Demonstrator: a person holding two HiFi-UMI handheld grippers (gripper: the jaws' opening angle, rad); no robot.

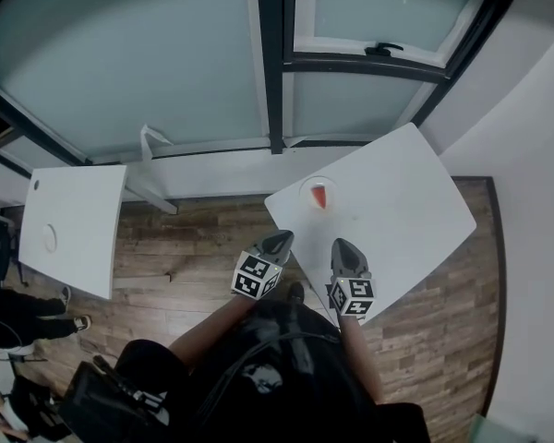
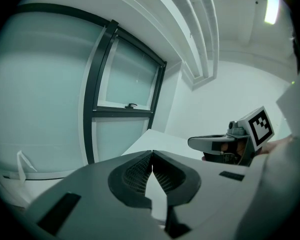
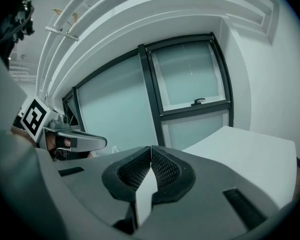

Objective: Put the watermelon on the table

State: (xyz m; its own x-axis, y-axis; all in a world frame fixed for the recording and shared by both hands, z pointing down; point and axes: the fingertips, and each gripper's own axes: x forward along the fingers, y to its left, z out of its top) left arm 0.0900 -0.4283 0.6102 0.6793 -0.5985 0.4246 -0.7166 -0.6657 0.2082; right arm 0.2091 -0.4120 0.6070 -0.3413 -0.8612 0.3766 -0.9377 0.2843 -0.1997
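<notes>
I am holding left gripper [image 1: 281,239] and right gripper [image 1: 343,246] closed, both empty. Watermelon [image 1: 321,196] is lying on its plate [image 1: 305,194] on the table [image 1: 402,212]; any pickup is needing a gentle pinch.

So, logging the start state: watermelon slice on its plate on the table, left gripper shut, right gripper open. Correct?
Not quite: the right gripper is shut too, jaws together, as the right gripper view shows. The watermelon slice, plate, table and left gripper are as you said.

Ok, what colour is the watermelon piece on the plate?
Red. The watermelon sits on a white plate; head view shows it best.
</notes>
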